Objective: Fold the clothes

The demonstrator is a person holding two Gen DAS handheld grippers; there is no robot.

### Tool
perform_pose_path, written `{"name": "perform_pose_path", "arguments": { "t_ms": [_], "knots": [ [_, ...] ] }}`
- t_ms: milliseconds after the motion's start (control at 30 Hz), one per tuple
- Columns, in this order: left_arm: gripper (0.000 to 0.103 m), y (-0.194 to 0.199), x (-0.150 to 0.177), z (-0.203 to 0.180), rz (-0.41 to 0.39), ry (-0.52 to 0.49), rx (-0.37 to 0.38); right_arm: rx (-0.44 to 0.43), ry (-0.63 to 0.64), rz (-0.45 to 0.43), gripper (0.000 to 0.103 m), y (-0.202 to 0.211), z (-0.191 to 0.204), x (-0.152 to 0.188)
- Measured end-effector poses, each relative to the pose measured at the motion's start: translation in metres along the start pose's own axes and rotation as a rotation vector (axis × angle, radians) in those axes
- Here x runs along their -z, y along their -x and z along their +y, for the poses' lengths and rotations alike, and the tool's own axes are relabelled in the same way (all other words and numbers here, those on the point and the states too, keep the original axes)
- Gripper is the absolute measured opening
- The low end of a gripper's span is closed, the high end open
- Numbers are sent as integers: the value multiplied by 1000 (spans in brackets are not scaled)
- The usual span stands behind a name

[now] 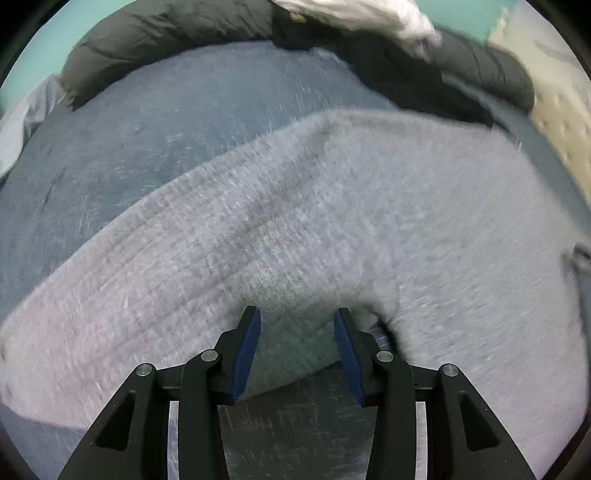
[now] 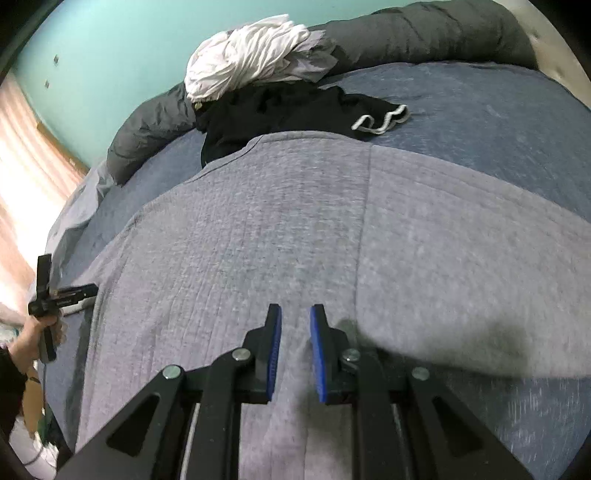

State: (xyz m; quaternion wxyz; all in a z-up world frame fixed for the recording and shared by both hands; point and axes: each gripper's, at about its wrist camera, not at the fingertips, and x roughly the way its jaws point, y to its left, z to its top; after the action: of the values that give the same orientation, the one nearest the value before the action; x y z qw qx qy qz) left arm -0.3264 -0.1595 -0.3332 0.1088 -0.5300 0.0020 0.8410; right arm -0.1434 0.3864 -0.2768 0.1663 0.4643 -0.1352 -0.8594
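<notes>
The grey knitted garment (image 2: 258, 229) lies spread flat on the blue bed cover (image 2: 498, 122). Left gripper (image 1: 297, 321) hovers at its near edge, right gripper (image 2: 295, 317) above its middle, both with fingers apart, gripping nothing.

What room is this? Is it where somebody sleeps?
Probably a bedroom. The grey garment lies spread on a wide bed with a blue cover, a rolled dark duvet runs along its far side, and more clothes are piled there under a turquoise wall.
</notes>
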Motion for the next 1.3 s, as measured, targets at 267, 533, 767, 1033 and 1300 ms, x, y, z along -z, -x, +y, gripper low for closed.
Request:
{"name": "perform_pose_path", "arguments": {
  "t_ms": [267,533,767,1033,1300],
  "knots": [
    [46,-15,13,-4,31,45,-17,-16,-65,-17,29,17,-4,17],
    [47,22,31,-6,-41,62,23,-13,-78,-8,35,32,-11,35],
    [47,20,39,5,-61,123,28,-13,-108,-23,35,48,-21,44],
    [47,-6,18,-14,-70,160,40,-6,-103,-17,35,54,-27,49],
    [47,-12,23,-31,-43,74,26,-9,-115,-10,35,49,-33,51]
  ]
}}
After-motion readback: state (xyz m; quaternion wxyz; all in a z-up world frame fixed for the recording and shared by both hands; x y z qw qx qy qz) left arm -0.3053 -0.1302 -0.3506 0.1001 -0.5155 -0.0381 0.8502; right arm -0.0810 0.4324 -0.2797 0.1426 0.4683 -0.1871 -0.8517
